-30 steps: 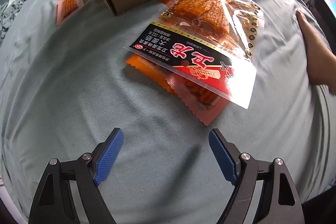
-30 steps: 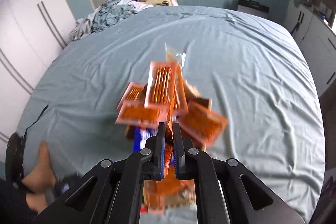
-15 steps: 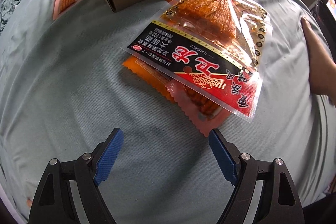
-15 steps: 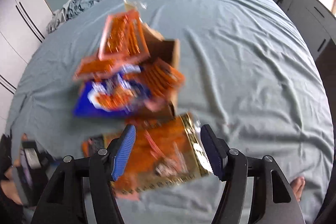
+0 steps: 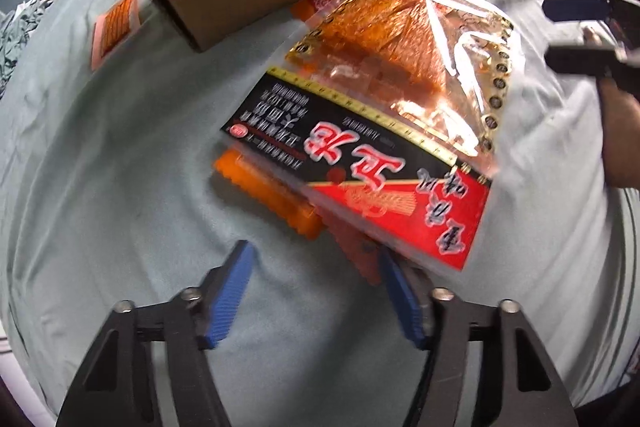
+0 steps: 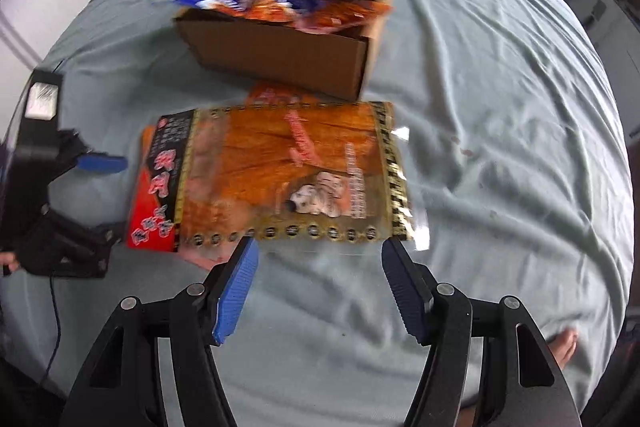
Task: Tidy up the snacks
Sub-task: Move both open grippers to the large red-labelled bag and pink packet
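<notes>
L gripper (image 5: 316, 291) jaws closing vs earlier; R gripper (image 6: 318, 287) now open, prob. empty.

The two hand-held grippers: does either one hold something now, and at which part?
Nothing is held. The right hand-held gripper stands open above the sheet, near the big snack bag. The left hand-held gripper is closing, with nothing gripped between its pads.

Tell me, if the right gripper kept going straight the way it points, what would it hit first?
Probably the near edge of the big snack bag lying flat on the bed sheet; the right gripper is open, though depth is hard to judge.

Glossy plastic snack bag (image 5: 384, 131), matt cardboard box (image 6: 280, 55)
</notes>
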Action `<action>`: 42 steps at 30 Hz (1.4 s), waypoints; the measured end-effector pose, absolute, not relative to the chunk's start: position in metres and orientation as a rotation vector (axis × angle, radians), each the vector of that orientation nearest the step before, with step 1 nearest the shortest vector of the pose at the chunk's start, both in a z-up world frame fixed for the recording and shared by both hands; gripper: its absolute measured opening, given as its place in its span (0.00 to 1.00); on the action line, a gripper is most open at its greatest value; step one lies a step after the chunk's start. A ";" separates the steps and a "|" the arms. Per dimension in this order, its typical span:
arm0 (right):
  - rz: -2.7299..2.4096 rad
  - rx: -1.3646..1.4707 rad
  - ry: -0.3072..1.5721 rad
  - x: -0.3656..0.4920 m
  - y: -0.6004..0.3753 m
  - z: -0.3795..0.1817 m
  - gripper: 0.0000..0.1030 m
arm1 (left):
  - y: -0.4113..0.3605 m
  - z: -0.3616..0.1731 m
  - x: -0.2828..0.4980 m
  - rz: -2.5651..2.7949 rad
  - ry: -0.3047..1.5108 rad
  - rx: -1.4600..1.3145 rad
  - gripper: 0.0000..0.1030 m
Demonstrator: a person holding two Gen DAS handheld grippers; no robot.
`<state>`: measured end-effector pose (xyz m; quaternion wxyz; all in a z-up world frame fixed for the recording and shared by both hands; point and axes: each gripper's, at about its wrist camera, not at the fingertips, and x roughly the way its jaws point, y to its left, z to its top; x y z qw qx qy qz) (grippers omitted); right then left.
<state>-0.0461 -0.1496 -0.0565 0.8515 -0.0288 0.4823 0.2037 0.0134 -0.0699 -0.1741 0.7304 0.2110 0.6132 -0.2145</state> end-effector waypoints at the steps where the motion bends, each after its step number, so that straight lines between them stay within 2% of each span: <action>1: 0.439 -0.077 1.014 -0.049 -0.147 -0.057 0.62 | -0.076 -0.174 0.015 -0.483 1.344 0.465 0.44; 3: 0.445 -0.109 1.024 -0.047 -0.144 -0.065 0.62 | -0.084 -0.173 0.013 -0.515 1.336 0.476 0.32; 5: 0.446 -0.144 1.043 -0.049 -0.141 -0.075 0.62 | -0.093 -0.170 0.012 -0.524 1.324 0.494 0.26; 7: 0.450 -0.170 1.057 -0.048 -0.138 -0.082 0.62 | -0.097 -0.170 0.010 -0.544 1.318 0.496 0.08; 10: 0.450 -0.175 1.067 -0.047 -0.138 -0.086 0.61 | -0.100 -0.163 0.009 -0.553 1.311 0.480 0.00; 23: 0.487 -0.109 1.075 -0.041 -0.138 -0.083 0.62 | -0.071 -0.092 0.013 -0.618 1.154 0.329 0.00; 30: 0.571 -0.087 1.113 -0.051 -0.126 -0.081 0.62 | -0.017 -0.111 0.030 -0.508 1.217 0.321 0.00; 32: 0.650 -0.107 1.199 -0.054 -0.116 -0.088 0.61 | -0.005 -0.118 0.032 -0.465 1.243 0.316 0.03; 34: 0.752 -0.120 1.250 -0.061 -0.105 -0.093 0.61 | 0.000 -0.126 0.035 -0.431 1.274 0.311 0.21; 38: 0.730 -0.240 1.290 -0.064 -0.084 -0.108 0.62 | 0.007 -0.128 0.035 -0.399 1.263 0.328 0.38; 40: 0.699 -0.257 1.295 -0.060 -0.079 -0.114 0.62 | 0.005 -0.128 0.035 -0.396 1.247 0.355 0.53; 42: 0.629 -0.304 1.273 -0.052 -0.073 -0.117 0.62 | 0.004 -0.128 0.035 -0.396 1.241 0.365 0.62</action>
